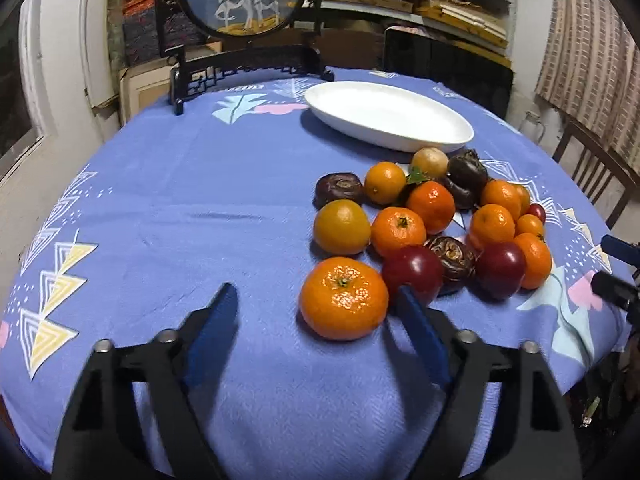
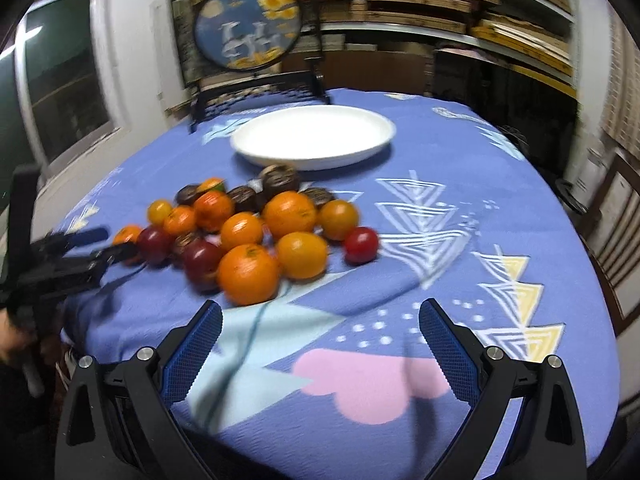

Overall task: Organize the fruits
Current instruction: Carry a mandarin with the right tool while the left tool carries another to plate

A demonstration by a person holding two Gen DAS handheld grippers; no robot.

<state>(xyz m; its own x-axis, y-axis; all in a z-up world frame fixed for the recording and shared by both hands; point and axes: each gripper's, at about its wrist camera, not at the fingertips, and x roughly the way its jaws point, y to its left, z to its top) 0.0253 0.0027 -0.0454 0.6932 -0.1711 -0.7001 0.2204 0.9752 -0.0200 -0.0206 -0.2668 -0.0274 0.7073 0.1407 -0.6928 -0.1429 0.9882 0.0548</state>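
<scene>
Right under my left camera, my left gripper [image 1: 318,304] is spread wide and holds nothing. Its blue fingers [image 1: 218,320] hang low over the purple tablecloth [image 1: 180,208], and the nearest mandarin [image 1: 344,298] sits just ahead, between the tips but closer to the right one. It isn't bracketed yet. Behind it the fruit pile [image 1: 432,220] crowds together: mandarins, red plums, dark wrinkled fruits, all touching. Beyond that, the white oval plate [image 1: 388,114] waits with nothing in it. A carved screen [image 1: 240,4] stands at the far edge.

Over to the right camera, and it's blurry. My right gripper [image 2: 320,312] is also wide open and carrying nothing, poised above the cloth. The front mandarin [image 2: 248,274] on this side lies just ahead of the left fingertip, off centre. The pile spreads behind it, the plate [image 2: 312,136] further back, and my left gripper shows at the far left edge.

I judge nothing sorted yet; this is the first reach. Next I'd slide the left gripper forward and slightly right until that mandarin sits squarely between the pads, then close gently so it doesn't roll into its neighbours.
</scene>
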